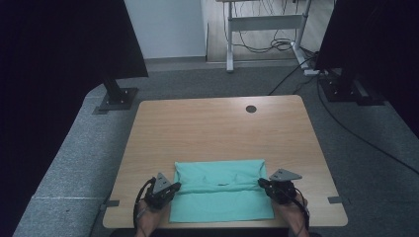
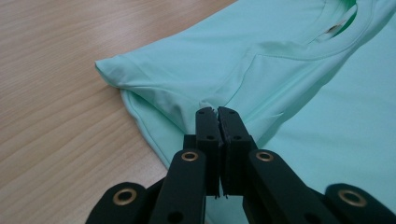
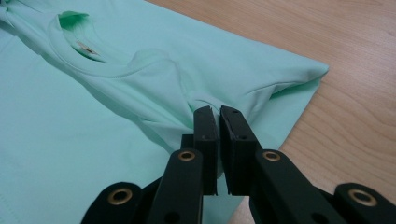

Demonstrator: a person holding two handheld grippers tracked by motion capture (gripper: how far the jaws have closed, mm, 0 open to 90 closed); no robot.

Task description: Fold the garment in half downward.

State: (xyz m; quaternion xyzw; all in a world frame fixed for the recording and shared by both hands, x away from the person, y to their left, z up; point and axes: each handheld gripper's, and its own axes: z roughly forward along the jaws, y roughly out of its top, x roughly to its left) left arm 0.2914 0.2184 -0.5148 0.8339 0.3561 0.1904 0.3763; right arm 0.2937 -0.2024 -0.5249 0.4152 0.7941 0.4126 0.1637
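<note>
While it lies folded near the desk's near edge, midway between the two side edges, the mint-green cotton T-shirt (image 1: 221, 190) is pinched at both ends of its fold. The left hand-held gripper (image 1: 174, 187) has its black jaws closed tight on a bunch of fabric at the shirt's left side, beside the sleeve hem (image 2: 112, 70). The right hand-held gripper (image 1: 261, 182) is likewise clamped on fabric at the right side. The ribbed collar (image 3: 88, 58) with its small label sits between them. The pale wooden desk (image 1: 217, 128) is bare beyond, save a round dark cable hole (image 1: 251, 108) near the far edge; nothing blocks either gripper.
</note>
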